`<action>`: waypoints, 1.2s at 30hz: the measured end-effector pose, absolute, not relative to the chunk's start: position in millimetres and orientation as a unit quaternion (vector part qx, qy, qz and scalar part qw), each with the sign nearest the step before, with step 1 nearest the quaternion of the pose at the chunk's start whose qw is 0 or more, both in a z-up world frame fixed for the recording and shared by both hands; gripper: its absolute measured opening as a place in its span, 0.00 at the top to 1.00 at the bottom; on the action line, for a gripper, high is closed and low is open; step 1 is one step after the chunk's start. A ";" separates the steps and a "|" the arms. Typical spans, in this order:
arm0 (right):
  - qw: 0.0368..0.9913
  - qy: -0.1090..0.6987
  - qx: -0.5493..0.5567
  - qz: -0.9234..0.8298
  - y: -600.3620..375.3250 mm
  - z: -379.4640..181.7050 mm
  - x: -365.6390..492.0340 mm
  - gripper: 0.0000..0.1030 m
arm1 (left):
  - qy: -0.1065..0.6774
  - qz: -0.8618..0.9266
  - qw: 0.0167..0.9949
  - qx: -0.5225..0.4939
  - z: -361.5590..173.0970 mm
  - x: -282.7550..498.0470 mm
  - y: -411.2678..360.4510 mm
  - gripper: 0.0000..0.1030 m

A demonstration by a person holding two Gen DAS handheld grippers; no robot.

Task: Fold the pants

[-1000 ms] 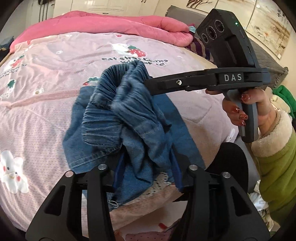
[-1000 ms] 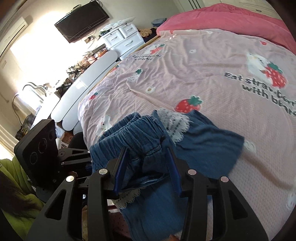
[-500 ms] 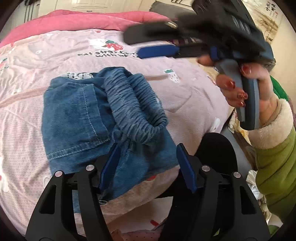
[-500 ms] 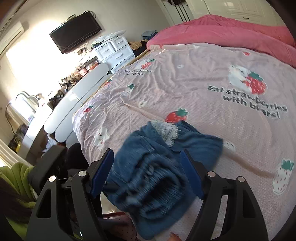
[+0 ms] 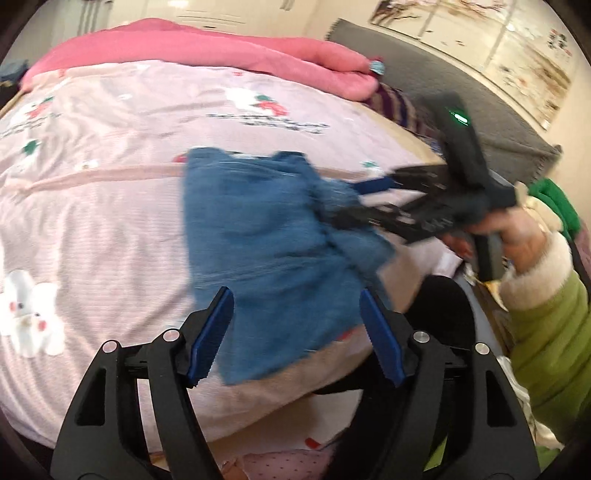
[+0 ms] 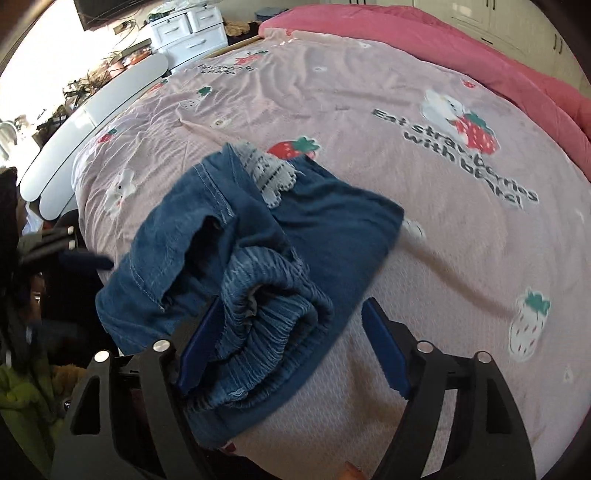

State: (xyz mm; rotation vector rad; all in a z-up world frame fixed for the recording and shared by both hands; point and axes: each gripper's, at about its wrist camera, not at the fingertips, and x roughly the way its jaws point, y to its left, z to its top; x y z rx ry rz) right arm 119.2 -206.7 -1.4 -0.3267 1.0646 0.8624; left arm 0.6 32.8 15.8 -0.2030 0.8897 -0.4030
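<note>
The blue denim pants [image 5: 273, 236] lie folded in a bundle on the pink strawberry bedspread [image 5: 110, 206] near its front edge. In the right wrist view the pants [image 6: 236, 258] show an elastic ribbed waistband [image 6: 269, 306] and a white lace trim [image 6: 269, 173]. My left gripper [image 5: 295, 332] is open, its blue pads either side of the bundle's near edge, holding nothing. My right gripper [image 6: 291, 343] is open around the waistband end; it also shows, blurred, in the left wrist view [image 5: 373, 199] at the bundle's right side.
A pink quilt [image 5: 229, 51] lies along the far side of the bed. A white dresser [image 6: 192, 26] and white curved footboard [image 6: 92, 110] stand beyond the bed. A grey headboard [image 5: 480, 110] is at right. The bed edge drops off just below the pants.
Both grippers let go of the pants and opened. The bundle now lies flat on the bed. The right gripper has swung back down to the waistband end.
</note>
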 end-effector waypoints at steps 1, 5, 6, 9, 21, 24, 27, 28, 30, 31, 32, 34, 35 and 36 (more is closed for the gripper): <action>0.760 0.492 -0.150 0.397 -207.7 -0.1 119.2 0.23 | 0.428 -0.188 0.878 -0.099 14.9 1.2 35.2 0.39; 0.768 0.473 -0.127 0.413 -210.3 29.1 115.4 0.23 | 0.427 -0.164 0.886 -0.077 13.8 1.6 49.9 0.39; 0.774 0.462 -0.121 0.416 -209.5 38.2 114.9 0.22 | 0.427 -0.164 0.886 -0.076 13.3 6.3 43.1 0.39; 0.790 0.436 -0.099 0.420 -196.5 59.6 115.9 0.21 | 0.428 -0.160 0.887 -0.063 12.6 6.2 38.1 0.38; 0.747 0.511 -0.147 0.399 -133.7 10.9 147.7 0.56 | 0.447 -0.143 0.882 -0.036 1.4 14.6 18.1 0.32; 0.749 0.495 -0.180 0.402 -131.8 4.8 137.9 0.69 | 0.452 -0.149 0.879 -0.033 -3.2 15.8 14.5 0.31; 0.759 0.486 -0.178 0.395 -136.1 6.1 140.2 0.69 | 0.455 -0.150 0.877 -0.033 -6.0 15.4 12.7 0.30; 0.762 0.482 -0.180 0.393 -137.4 5.8 141.8 0.69 | 0.456 -0.150 0.877 -0.032 -6.5 15.8 11.3 0.29; 0.765 0.482 -0.183 0.387 -137.9 2.2 146.9 0.66 | 0.456 -0.153 0.876 -0.032 -7.1 15.2 9.9 0.29; 0.764 0.485 -0.181 0.384 -138.4 0.0 149.5 0.63 | 0.456 -0.152 0.877 -0.030 -7.2 15.0 8.8 0.29; 0.765 0.488 -0.179 0.382 -137.6 -3.4 151.9 0.60 | 0.455 -0.152 0.877 -0.030 -7.2 14.8 8.6 0.29; 0.766 0.488 -0.180 0.379 -137.5 -8.1 153.8 0.56 | 0.456 -0.152 0.876 -0.033 -7.3 15.6 9.4 0.29; 0.766 0.488 -0.178 0.378 -138.0 -9.3 154.8 0.54 | 0.457 -0.152 0.876 -0.034 -7.7 15.9 9.8 0.29; 0.767 0.489 -0.176 0.376 -138.6 -11.1 156.0 0.52 | 0.458 -0.152 0.875 -0.036 -8.1 16.1 10.2 0.29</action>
